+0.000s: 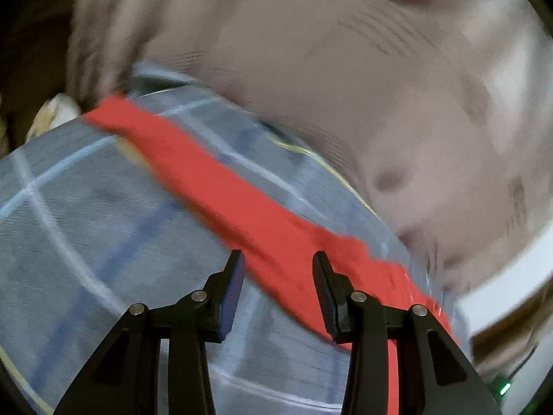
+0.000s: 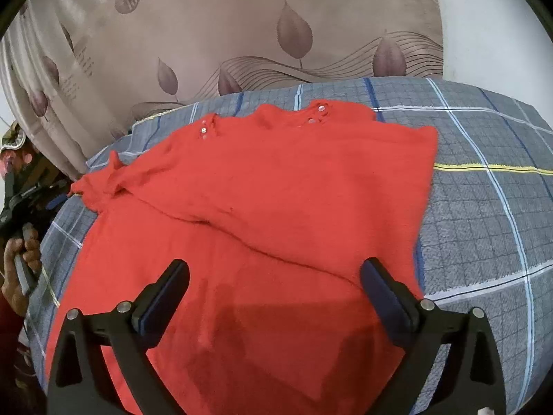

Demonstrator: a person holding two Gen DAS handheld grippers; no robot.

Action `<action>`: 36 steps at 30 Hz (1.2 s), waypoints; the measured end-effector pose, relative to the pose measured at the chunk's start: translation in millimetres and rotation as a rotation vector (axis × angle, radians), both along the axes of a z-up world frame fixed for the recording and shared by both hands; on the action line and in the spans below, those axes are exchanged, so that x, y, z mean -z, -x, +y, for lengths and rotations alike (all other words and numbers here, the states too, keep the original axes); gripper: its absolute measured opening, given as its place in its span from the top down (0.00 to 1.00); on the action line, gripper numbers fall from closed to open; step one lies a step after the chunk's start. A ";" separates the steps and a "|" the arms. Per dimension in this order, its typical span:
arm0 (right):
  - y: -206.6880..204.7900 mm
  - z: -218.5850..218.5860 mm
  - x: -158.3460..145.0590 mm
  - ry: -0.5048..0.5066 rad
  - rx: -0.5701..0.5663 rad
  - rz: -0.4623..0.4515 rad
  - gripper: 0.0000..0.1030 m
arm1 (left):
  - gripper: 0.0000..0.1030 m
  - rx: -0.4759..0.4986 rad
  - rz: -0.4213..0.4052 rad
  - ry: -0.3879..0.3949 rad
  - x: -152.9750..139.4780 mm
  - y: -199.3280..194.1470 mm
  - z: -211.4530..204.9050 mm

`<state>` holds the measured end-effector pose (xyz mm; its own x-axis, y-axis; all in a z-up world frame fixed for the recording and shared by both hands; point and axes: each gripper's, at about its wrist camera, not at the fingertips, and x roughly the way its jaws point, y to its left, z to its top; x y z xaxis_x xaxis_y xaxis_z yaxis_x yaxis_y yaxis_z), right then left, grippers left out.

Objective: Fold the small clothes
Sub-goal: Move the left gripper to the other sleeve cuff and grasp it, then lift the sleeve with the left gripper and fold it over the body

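A small red knit top (image 2: 259, 190) lies flat on a grey-blue checked bedsheet (image 2: 484, 207), its neck at the far side with shiny studs on both shoulders. A diagonal fold line crosses its body and a sleeve end bunches at the left (image 2: 100, 180). My right gripper (image 2: 275, 263) hovers over the near hem, jaws wide open, with nothing pressed between them. The left wrist view is blurred: the red top (image 1: 224, 180) shows as a slanted strip on the sheet (image 1: 86, 224). My left gripper (image 1: 278, 254) stands partly open just before it, holding nothing.
A beige curtain with a leaf pattern (image 2: 242, 17) hangs behind the bed. A person's hand (image 2: 20, 259) grips a handle at the left edge of the bed. Bare sheet lies to the right of the top. A white wall (image 2: 484, 17) shows at the far right.
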<state>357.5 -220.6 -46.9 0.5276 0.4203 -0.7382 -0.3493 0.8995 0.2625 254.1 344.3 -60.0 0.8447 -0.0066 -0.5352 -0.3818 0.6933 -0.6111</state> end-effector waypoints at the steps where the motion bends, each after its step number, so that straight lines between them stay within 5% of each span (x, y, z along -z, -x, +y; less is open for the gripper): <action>1: 0.2 0.4 0.2 0.002 -0.001 0.000 0.04 | 0.59 -0.025 -0.004 0.049 4.6 7.7 27.2; 9: 0.0 6.8 0.8 0.039 -0.005 0.000 0.02 | 0.59 -0.065 -0.010 0.285 33.1 15.4 151.3; 14: -0.4 12.6 1.7 0.084 -0.006 -0.001 0.01 | 0.59 -0.020 0.037 0.324 40.8 -20.8 164.0; 19: -0.1 16.4 2.5 0.117 -0.006 -0.005 0.01 | 0.58 -0.099 -0.002 0.336 43.9 -40.2 168.9; 21: -0.1 16.1 2.5 0.117 -0.006 -0.005 0.01 | 0.68 -0.141 -0.005 0.304 42.3 -43.2 169.6; 22: -0.2 15.7 2.4 0.116 -0.006 -0.004 0.01 | 0.97 -0.139 0.018 0.258 38.4 -47.0 167.7; 23: -0.3 15.6 2.2 0.115 -0.006 -0.004 0.01 | 0.97 -0.136 0.028 0.231 34.7 -48.9 165.4; 30: -0.7 13.3 1.2 0.087 -0.006 -0.004 0.01 | 0.97 -0.020 -0.173 0.078 -63.6 -36.0 97.3; 36: -0.4 5.8 -0.6 0.031 -0.001 -0.004 0.01 | 0.97 0.250 -0.303 -0.060 -156.1 -46.6 -36.4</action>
